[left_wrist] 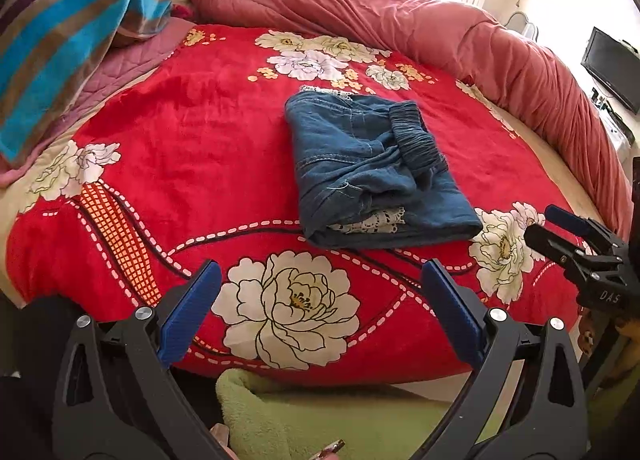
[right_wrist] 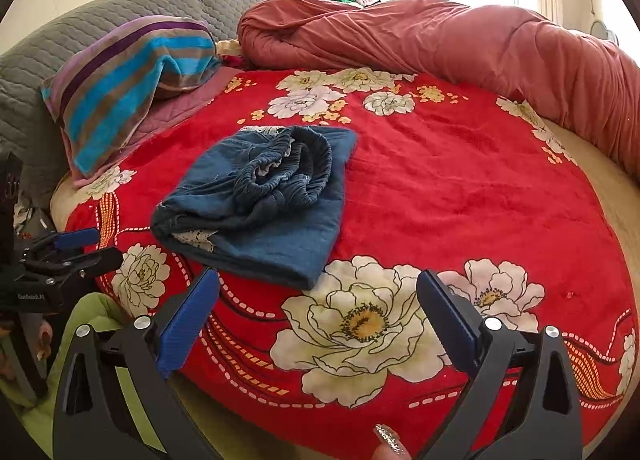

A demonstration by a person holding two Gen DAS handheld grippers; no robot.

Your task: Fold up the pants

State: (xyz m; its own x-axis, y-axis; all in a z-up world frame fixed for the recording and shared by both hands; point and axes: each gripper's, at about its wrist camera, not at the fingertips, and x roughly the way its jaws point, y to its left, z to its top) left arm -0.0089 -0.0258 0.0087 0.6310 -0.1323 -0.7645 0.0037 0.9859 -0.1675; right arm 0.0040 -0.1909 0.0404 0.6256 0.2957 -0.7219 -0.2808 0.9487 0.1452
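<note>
The blue denim pants (left_wrist: 360,164) (right_wrist: 256,204) lie folded into a compact rectangle on the red floral blanket (left_wrist: 180,140) (right_wrist: 460,200). Their elastic waistband is bunched on top, and white lace trim shows at the near fold. My left gripper (left_wrist: 320,276) hovers open over the blanket's near edge, short of the pants and holding nothing. It also shows at the left edge of the right wrist view (right_wrist: 96,246). My right gripper (right_wrist: 319,282) is open too, empty, just in front of the pants' near corner. The left wrist view catches the right gripper (left_wrist: 546,222) at its right edge.
A striped towel (left_wrist: 60,40) (right_wrist: 128,76) covers a pillow at the back left. A rolled pink-red duvet (left_wrist: 400,20) (right_wrist: 440,36) curves along the far and right sides of the bed. A grey quilted headboard (right_wrist: 80,32), a screen (left_wrist: 612,68) and a green towel (left_wrist: 300,412) are nearby.
</note>
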